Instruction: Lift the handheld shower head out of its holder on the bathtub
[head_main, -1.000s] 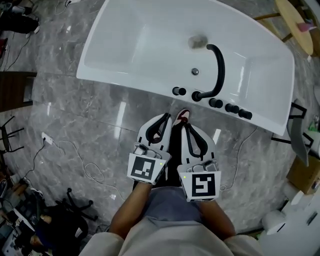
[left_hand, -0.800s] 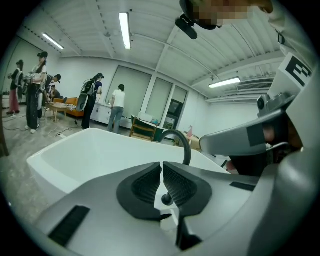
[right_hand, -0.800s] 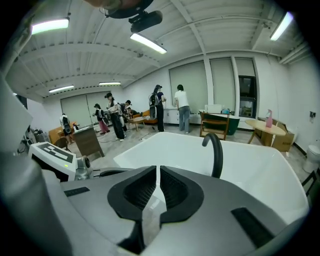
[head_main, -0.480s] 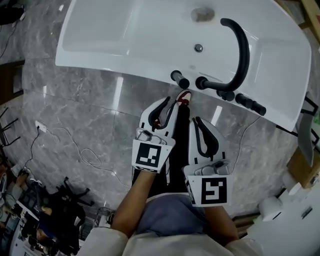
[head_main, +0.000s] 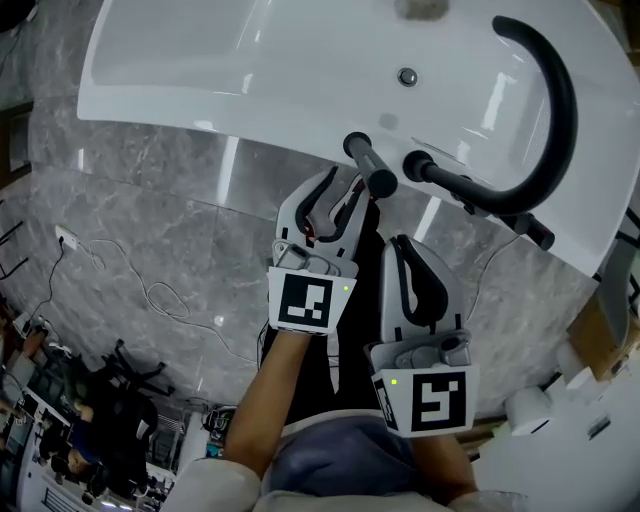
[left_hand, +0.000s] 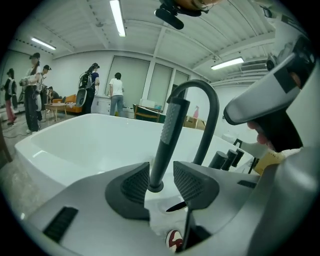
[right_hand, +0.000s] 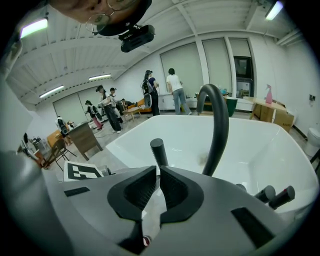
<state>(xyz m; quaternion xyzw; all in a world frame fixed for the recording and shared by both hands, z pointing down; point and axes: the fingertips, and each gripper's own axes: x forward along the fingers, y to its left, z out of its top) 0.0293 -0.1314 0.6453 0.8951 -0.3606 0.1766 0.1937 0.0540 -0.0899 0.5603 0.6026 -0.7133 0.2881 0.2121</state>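
On the white bathtub (head_main: 200, 105), the dark grey textured shower handle (head_main: 368, 168) stands untouched between the left gripper (head_main: 342, 182)'s jaws, which have just been opening. The right gripper (head_main: 412, 245) is pinched together, empty. An off-centre squeeze might slip off the handle.

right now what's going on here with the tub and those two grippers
A person stands at a white bathtub with a gripper in each hand. The left gripper has just been opening its jaws, and the dark handheld shower head, upright on the tub's rim, shows in the gap between them; the pads do not press on it. The right gripper hangs beside the left one, jaws together and empty. The shower head has not been lifted yet.
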